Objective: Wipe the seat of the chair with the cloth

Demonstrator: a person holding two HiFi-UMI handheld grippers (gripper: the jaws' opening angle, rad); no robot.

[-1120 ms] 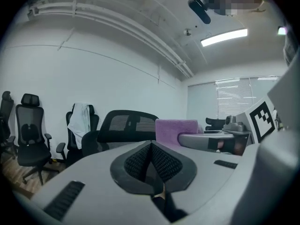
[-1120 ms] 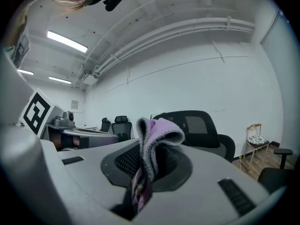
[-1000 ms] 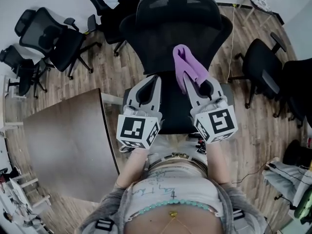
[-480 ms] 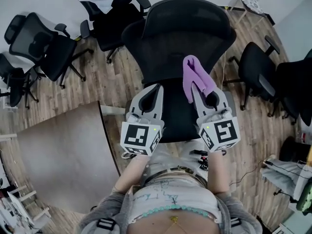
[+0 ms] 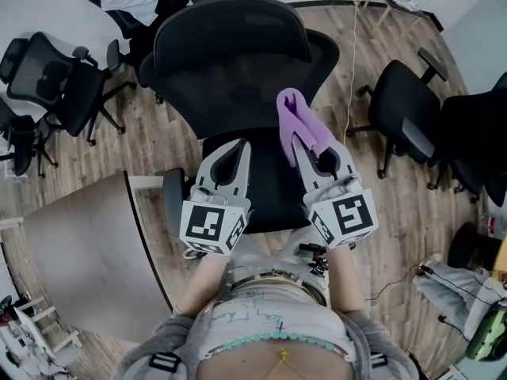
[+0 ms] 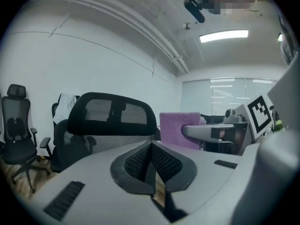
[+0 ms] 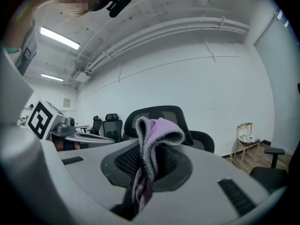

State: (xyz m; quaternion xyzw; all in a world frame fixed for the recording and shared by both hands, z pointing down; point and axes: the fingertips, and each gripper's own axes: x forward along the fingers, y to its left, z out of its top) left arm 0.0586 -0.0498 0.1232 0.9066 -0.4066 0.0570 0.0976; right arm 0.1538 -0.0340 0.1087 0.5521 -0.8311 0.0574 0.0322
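Head view puts my left gripper (image 5: 240,143) over the left part of the chair's (image 5: 230,54) seat (image 5: 273,184), its 2 jaws pressed together on nothing. Over the seat's right part, my right gripper (image 5: 295,138) is clamped on the folded purple cloth (image 5: 295,115), which sticks out toward the chair's backrest. The cloth looks clear of the seat, so I judge the wiping isn't started and the whole seat is left.
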